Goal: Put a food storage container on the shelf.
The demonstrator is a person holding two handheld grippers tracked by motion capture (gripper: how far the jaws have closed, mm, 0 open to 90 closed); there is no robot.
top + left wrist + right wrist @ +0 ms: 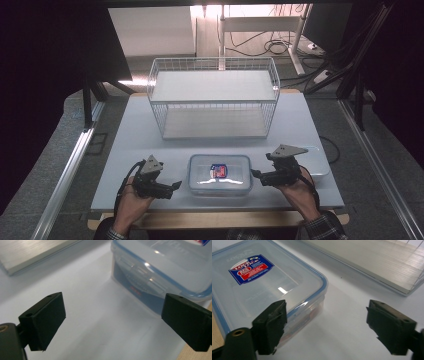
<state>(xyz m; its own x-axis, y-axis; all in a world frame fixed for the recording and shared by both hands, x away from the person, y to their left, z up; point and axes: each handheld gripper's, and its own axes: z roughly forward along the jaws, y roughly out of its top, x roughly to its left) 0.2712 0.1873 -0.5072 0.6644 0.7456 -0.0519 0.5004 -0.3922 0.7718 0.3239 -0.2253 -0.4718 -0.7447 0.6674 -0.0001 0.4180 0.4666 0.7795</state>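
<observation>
A clear plastic container [220, 174] with a blue-sealed lid and a red and blue label sits at the front middle of the white table [145, 135]. My left gripper [175, 186] lies just left of it, pointing at its short side, jaws open and empty. In the left gripper view the container [160, 267] stands beyond the right jaw, apart from the left gripper [112, 315]. My right gripper [255, 174] sits at the box's right end, open. In the right gripper view the container [262, 285] lies behind the left jaw, with bare table between the jaws of the right gripper [327, 322].
A white wire basket [214, 97] with a flat shelf stands at the back middle of the table. A flat translucent lid-like piece [317, 160] lies right of my right hand. The table's wooden front edge [220, 219] runs close behind both hands.
</observation>
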